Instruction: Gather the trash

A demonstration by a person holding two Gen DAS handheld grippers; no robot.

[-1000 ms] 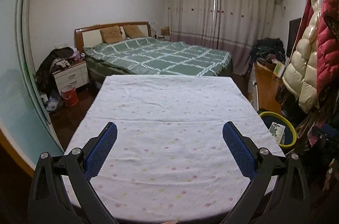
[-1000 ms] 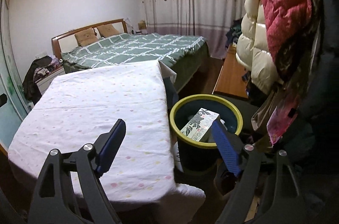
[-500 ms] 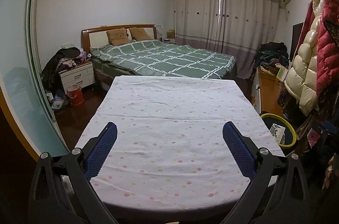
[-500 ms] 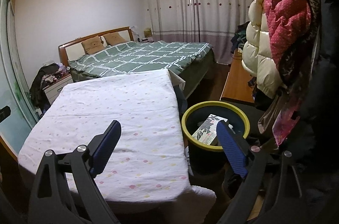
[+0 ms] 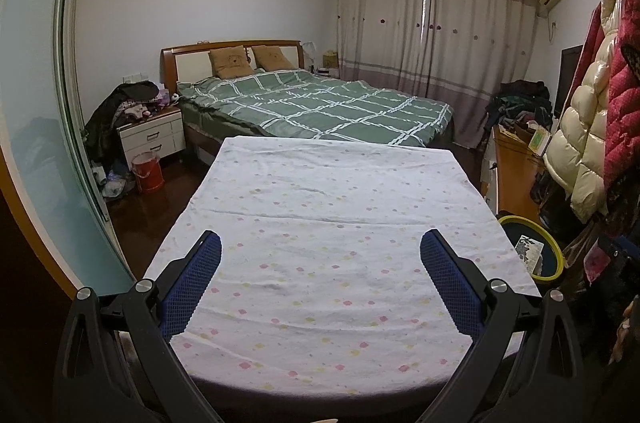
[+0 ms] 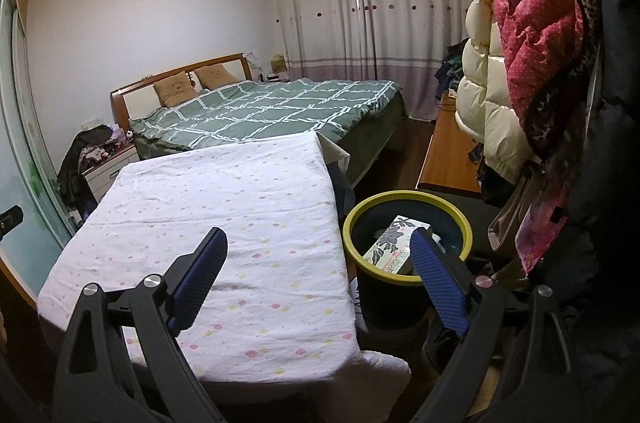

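A dark trash bin with a yellow rim (image 6: 404,195) stands on the floor right of the table, also in the left wrist view as the bin (image 5: 520,221). A floral-printed box (image 6: 394,247) leans inside it, seen again as the box (image 5: 528,251). My right gripper (image 6: 319,231) is open and empty over the table's right edge, its right finger in front of the bin. My left gripper (image 5: 320,235) is open and empty above the white dotted tablecloth (image 5: 320,183).
A bed with a green checked cover (image 5: 320,107) lies behind the table. Padded coats (image 6: 532,35) hang close on the right above a wooden cabinet (image 6: 448,159). A nightstand (image 5: 152,135) piled with clothes and a red bucket (image 5: 148,171) stand at the left.
The right gripper's jaws have spread a little wider, still holding nothing. Both views shifted only slightly; the box stays in the bin.
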